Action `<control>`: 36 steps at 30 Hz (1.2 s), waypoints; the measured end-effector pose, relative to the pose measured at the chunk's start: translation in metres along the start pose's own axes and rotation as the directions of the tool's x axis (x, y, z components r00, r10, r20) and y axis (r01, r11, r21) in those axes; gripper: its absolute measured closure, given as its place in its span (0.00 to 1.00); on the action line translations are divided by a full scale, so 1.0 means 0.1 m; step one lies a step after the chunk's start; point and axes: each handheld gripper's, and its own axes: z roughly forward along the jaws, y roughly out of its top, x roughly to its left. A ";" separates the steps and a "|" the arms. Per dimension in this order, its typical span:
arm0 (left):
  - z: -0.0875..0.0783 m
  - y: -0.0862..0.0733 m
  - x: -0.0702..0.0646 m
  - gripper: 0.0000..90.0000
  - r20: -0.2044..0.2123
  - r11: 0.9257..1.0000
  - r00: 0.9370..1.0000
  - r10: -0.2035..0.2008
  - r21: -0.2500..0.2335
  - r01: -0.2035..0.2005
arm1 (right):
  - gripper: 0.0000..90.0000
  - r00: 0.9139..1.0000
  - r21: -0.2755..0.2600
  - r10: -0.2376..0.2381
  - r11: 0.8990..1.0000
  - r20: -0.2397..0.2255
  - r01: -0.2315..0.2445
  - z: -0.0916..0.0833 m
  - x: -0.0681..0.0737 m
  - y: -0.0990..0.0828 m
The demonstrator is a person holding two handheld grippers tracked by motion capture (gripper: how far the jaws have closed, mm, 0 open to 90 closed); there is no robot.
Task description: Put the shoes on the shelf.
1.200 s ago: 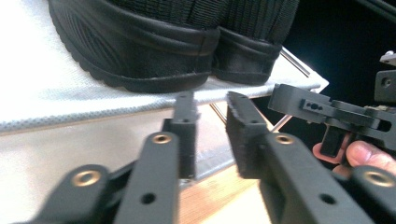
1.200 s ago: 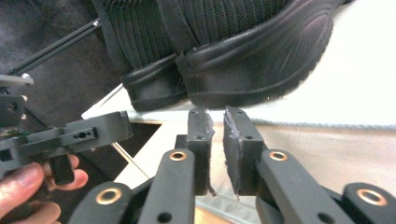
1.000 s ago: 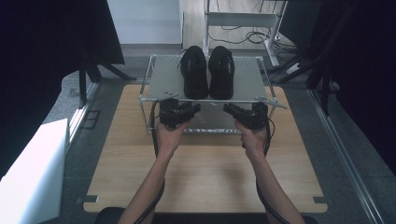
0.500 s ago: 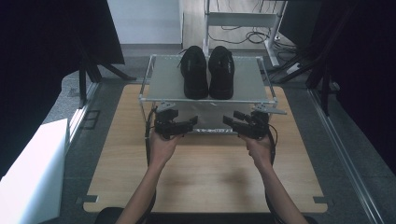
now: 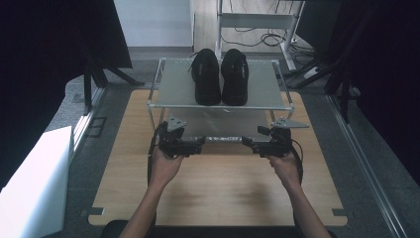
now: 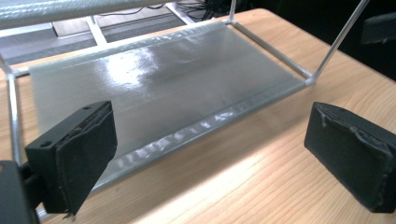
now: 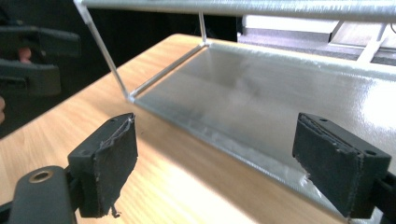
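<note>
Both my grippers, left gripper (image 5: 199,144) and right gripper (image 5: 247,143), just opened wide, empty, near the rack's (image 5: 163,84) front edge; shoes' (image 5: 220,77) soles hidden.

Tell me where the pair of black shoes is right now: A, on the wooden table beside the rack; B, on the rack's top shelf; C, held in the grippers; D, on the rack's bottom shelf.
B: the black shoes stand side by side on the top shelf.
</note>
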 end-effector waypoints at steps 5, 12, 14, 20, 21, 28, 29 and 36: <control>-0.06 -0.11 0.02 0.00 -0.053 0.998 0.997 0.062 0.022 -0.061 | 0.15 1.000 0.021 -0.024 0.999 0.012 0.024 -0.11 -0.01 -0.07; -0.19 -0.25 0.08 0.00 -0.038 0.998 0.998 0.052 0.027 -0.051 | 0.12 0.998 0.041 -0.057 0.998 0.030 0.056 -0.32 -0.02 -0.16; -0.24 -0.30 0.08 0.00 -0.036 0.998 0.998 0.058 0.033 -0.057 | 0.10 0.998 0.051 -0.065 0.997 0.025 0.064 -0.37 -0.03 -0.20; -0.36 -0.43 0.10 0.00 -0.013 0.998 0.999 0.053 0.022 -0.053 | 0.05 0.993 0.090 -0.107 0.991 0.044 0.103 -0.55 -0.01 -0.33; -0.39 -0.46 0.10 0.00 -0.009 0.998 0.999 0.052 0.019 -0.052 | 0.04 0.993 0.094 -0.108 0.990 0.048 0.103 -0.57 -0.01 -0.35; -0.46 -0.67 0.08 0.00 -0.003 0.999 0.999 0.045 0.004 -0.045 | 0.02 0.990 0.114 -0.107 0.989 0.087 0.097 -0.68 -0.05 -0.57; -0.46 -0.72 0.08 0.00 -0.006 0.999 0.999 0.045 0.006 -0.045 | 0.02 0.990 0.114 -0.108 0.989 0.092 0.097 -0.68 -0.06 -0.60; -0.43 -0.96 0.03 0.00 -0.009 0.999 0.999 0.031 0.021 -0.031 | 0.00 0.988 0.140 -0.111 0.986 0.110 0.095 -0.67 -0.09 -0.81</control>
